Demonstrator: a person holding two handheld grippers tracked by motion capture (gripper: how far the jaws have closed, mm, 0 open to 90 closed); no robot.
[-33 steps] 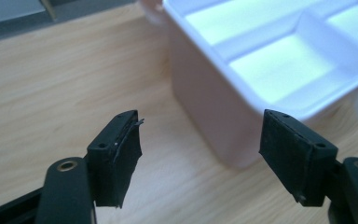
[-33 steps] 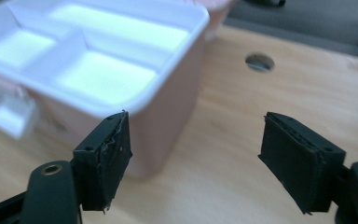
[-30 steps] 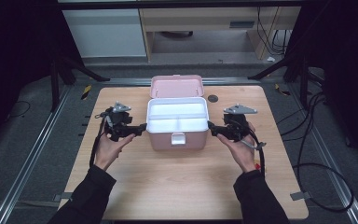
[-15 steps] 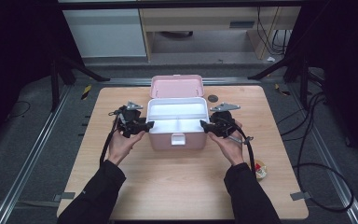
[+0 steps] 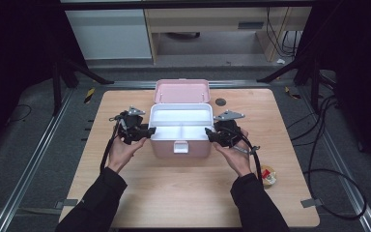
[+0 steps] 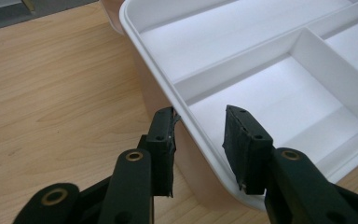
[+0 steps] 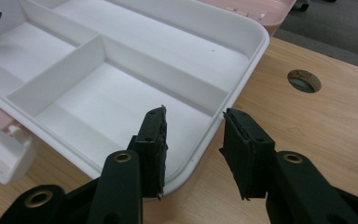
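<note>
Jaws parted, both grippers straddling tray (image 5: 179, 116) rim

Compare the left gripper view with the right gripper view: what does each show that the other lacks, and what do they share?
Left gripper view alone: the left gripper, open, straddling the tray's rim with one jaw outside against the pink box wall and one over a compartment.

Right gripper view alone: the right gripper, open, straddling the opposite rim; the round hole in the table; the white latch; the edge of the pink lid.

Both: the white divided tray, its compartments bare, and the wooden table.
</note>
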